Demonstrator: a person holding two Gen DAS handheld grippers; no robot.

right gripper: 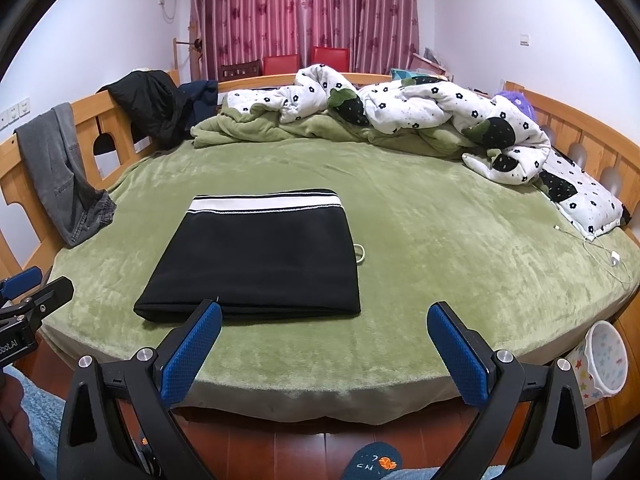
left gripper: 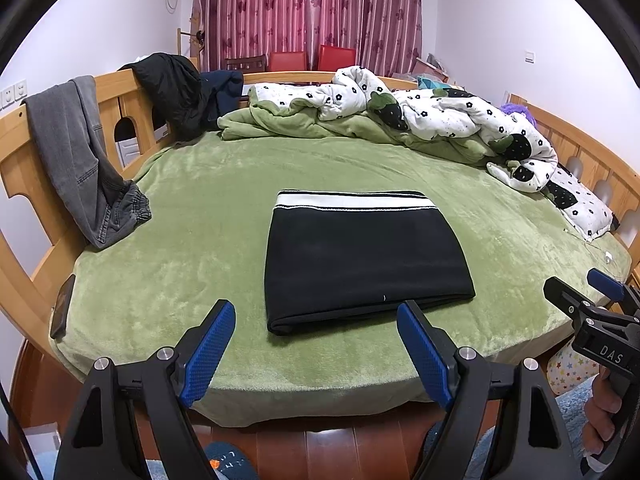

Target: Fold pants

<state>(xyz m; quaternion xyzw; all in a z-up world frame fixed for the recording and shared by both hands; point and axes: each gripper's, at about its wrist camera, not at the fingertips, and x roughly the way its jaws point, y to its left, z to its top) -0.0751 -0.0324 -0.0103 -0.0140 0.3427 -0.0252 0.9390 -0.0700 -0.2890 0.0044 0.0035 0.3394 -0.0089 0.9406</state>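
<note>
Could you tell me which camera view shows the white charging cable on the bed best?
The right wrist view: the white charging cable and its plug lie in full view. The left wrist view shows only its plug near the bed's edge.

One folded black pants [left gripper: 366, 256], single bundle, one white waistband stripe. Two grippers: left gripper [left gripper: 316, 344], right gripper [right gripper: 324, 344]; each two blue-padded fingers [left gripper: 210, 352], four in all, every pair spread apart, nothing between. One bed [left gripper: 180, 208], one green blanket cover. One rumpled flowered quilt [left gripper: 440, 120]. One grey jeans [left gripper: 76, 152] draped on rail. Two dark garments [left gripper: 172, 88] heaped at far rail. Two red chairs [left gripper: 312, 60]. One star-print bin [right gripper: 604, 364]. One white charger cable [right gripper: 600, 252]. Two slippers [right gripper: 372, 462], one per view.
</note>
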